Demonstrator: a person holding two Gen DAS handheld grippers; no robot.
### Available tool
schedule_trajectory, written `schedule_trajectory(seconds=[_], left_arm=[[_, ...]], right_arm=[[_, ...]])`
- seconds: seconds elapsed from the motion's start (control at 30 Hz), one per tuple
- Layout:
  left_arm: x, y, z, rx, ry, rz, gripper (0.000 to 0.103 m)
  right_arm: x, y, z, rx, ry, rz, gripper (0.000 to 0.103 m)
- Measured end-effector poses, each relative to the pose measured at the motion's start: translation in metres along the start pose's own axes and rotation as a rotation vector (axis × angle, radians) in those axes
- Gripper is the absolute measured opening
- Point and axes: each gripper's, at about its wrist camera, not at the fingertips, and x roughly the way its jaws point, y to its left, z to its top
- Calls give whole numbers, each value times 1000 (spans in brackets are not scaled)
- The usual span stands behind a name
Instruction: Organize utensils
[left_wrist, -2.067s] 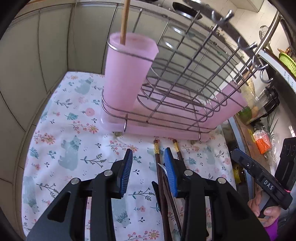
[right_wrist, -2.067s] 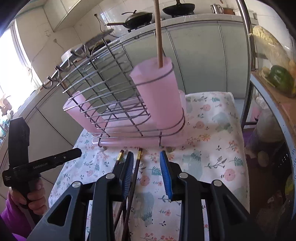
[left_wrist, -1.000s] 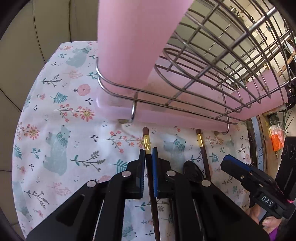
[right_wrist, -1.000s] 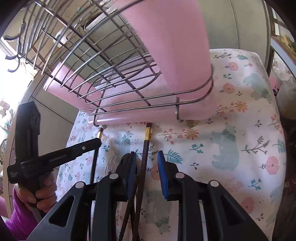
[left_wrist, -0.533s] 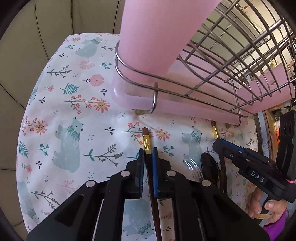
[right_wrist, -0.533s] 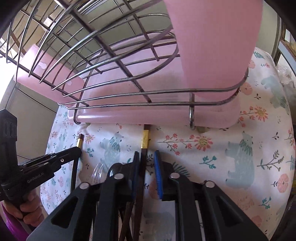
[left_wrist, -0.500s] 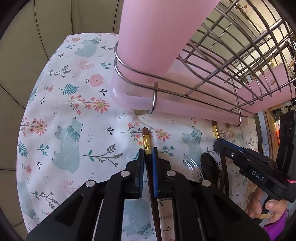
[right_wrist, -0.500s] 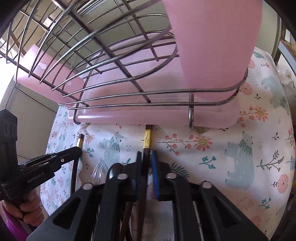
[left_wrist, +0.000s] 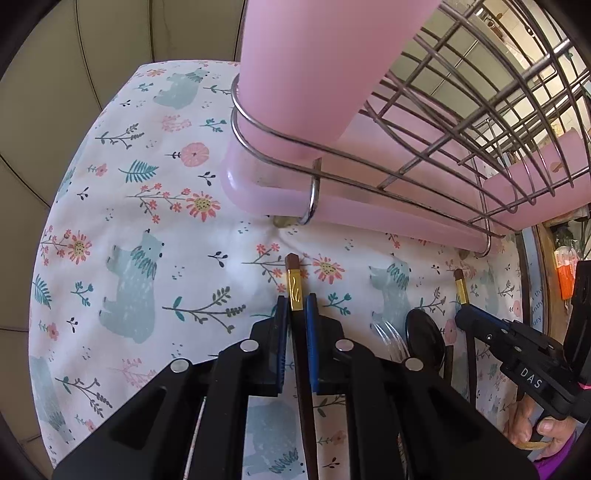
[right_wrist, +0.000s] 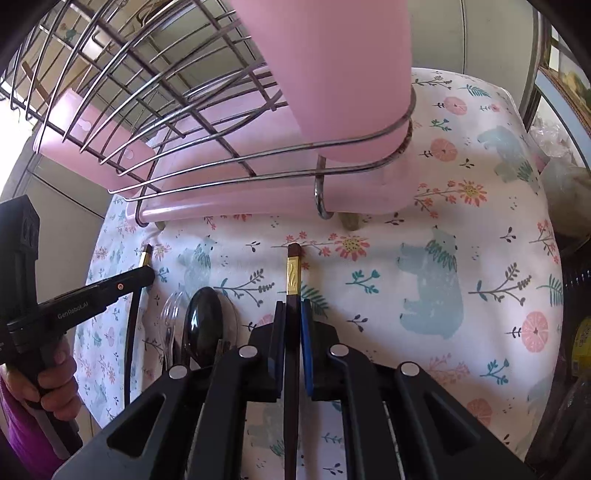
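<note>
Dark brown lacquer and a gilt band mark the first chopstick (left_wrist: 294, 284), pinched between the blue pads of the left gripper (left_wrist: 295, 306), which tilts steeply down over a cloth (left_wrist: 147, 221) printed with bears and flowers. The right gripper (right_wrist: 293, 310) is pitched down just as steeply and clamps a second chopstick (right_wrist: 293, 273) of the same make. Both sets of jaws are narrowed to little more than a stick's width.

Each chopstick runs lengthwise along its gripper. The square, gold-banded butt end pokes out past the fingertips towards the pink drip tray (left_wrist: 369, 218) of a wire utensil rack (left_wrist: 461, 122), and the rest trails back under the tool. The butts stop just short of the tray. The two sticks lie roughly parallel and well apart.

Between them on the cloth rest a black spoon (right_wrist: 203, 317) and a clear plastic fork (right_wrist: 171, 310). A pink cup (left_wrist: 314, 62) stands in the rack's corner ring. A hand (right_wrist: 55, 376) in a purple sleeve grips the left tool's handle.
</note>
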Motion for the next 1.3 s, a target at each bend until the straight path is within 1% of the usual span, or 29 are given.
schedule_trajectory(seconds=[0.2,0.37,0.6,0.67,0.83,0.93,1.1,1.3], left_arm=[[9,-5,-10,-18,-26,-5,9],[9,1,-17,-45,-38,-35,9],[6,8,-23,-55,-53,-52,9],[4,11,-26,-51,-64,-60,9],[-2,17,-37,-50,-79,-84,8],[-14,17,-44,-40,-109,-82,7],[-42,12,-52,-22,-188,-86,6],[-83,-4,-63,48,-308,-83,4]], right_arm=[[7,8,5,-30,30,-42,8],[14,13,11,-34,42,-56,8],[12,21,4,-53,-10,-80,7],[9,23,1,-50,-26,-72,7],[-15,26,-5,-65,-119,-48,7],[-35,26,-7,-68,-186,-28,7],[-70,23,-12,-73,-289,1,7],[-106,23,-14,-76,-382,25,7]])
